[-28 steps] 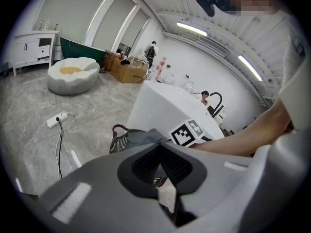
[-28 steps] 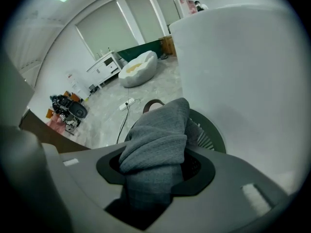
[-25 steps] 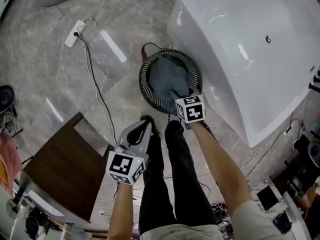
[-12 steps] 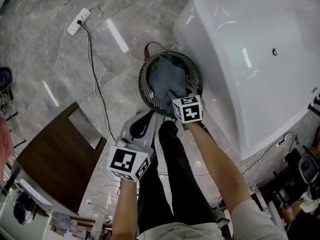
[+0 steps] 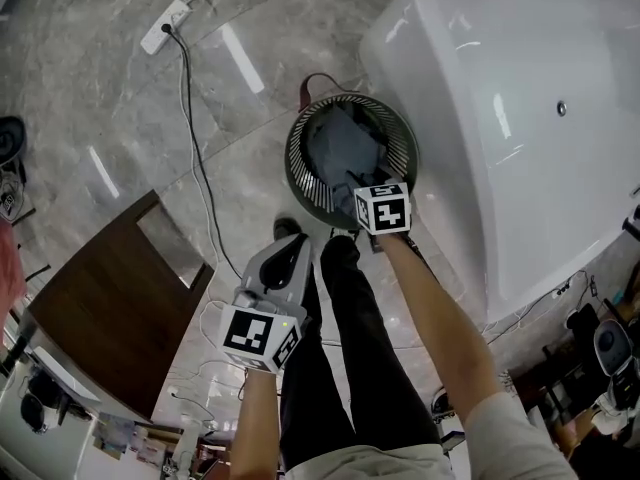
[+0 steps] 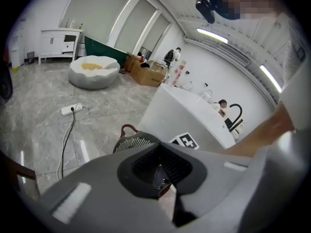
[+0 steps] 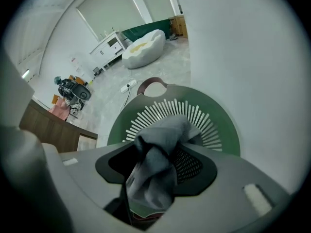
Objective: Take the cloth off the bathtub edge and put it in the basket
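Note:
The round dark-green slatted basket (image 5: 300, 173) stands on the floor beside the white bathtub (image 5: 520, 148). A grey cloth (image 5: 345, 148) lies bunched inside it. My right gripper (image 5: 368, 186) hangs over the basket's near rim, shut on one end of the cloth (image 7: 155, 164), which bulges out between the jaws above the basket (image 7: 214, 115). My left gripper (image 5: 288, 248) hangs lower left over the floor by the person's legs, jaws closed together (image 6: 159, 174) with nothing in them. Its view shows the basket (image 6: 131, 143) and the tub's side (image 6: 180, 110).
A white power strip (image 5: 165, 26) and its black cable (image 5: 195, 188) lie on the marble floor to the left. A brown wooden cabinet (image 5: 100, 318) stands at lower left. The person's dark trouser legs (image 5: 340, 368) are below the basket. More cables lie at lower right.
The cloth has sunk further into the basket, with my right gripper still over the near rim. My left gripper has barely moved; the head view has shifted slightly.

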`<state>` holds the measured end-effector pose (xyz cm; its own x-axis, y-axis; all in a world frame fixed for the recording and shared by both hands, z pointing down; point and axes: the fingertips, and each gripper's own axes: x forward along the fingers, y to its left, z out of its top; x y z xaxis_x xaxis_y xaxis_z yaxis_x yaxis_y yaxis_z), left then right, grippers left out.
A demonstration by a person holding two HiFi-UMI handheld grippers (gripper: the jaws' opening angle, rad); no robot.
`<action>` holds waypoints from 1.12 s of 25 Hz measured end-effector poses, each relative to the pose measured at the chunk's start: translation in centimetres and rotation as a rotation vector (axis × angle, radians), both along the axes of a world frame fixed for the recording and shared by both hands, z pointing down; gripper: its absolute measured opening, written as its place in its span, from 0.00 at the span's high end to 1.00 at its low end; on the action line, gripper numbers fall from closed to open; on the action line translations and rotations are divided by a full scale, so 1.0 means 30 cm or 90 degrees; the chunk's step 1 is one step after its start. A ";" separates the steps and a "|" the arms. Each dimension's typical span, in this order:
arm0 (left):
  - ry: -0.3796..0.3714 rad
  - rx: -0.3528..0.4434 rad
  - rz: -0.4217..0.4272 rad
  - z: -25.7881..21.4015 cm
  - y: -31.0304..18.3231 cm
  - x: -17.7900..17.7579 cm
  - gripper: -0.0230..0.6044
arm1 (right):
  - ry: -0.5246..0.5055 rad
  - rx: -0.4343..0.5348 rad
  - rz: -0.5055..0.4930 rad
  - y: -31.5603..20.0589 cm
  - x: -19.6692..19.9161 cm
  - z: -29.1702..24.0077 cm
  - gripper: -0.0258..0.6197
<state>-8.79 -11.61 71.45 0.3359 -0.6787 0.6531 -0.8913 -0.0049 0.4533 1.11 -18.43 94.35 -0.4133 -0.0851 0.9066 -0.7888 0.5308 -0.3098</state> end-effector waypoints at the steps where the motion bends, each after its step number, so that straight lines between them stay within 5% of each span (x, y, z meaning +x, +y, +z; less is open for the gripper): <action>1: -0.001 0.001 -0.002 0.001 -0.001 -0.010 0.87 | -0.006 0.004 -0.001 0.002 -0.008 -0.009 0.63; 8: -0.001 0.026 0.005 -0.026 -0.052 -0.022 0.87 | -0.021 0.041 -0.018 0.002 -0.041 -0.082 0.63; 16: -0.002 0.031 0.086 -0.037 0.002 0.013 0.87 | -0.027 0.069 0.043 0.049 0.026 -0.228 0.63; 28: -0.016 0.055 0.188 -0.249 0.136 -0.001 0.87 | -0.045 0.132 0.135 0.250 0.085 -0.769 0.63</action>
<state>-8.82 -7.53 63.99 0.5117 -0.6075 0.6076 -0.8563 -0.3033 0.4180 3.66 -10.94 71.28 -0.4278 -0.3561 0.8308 -0.8693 0.4139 -0.2702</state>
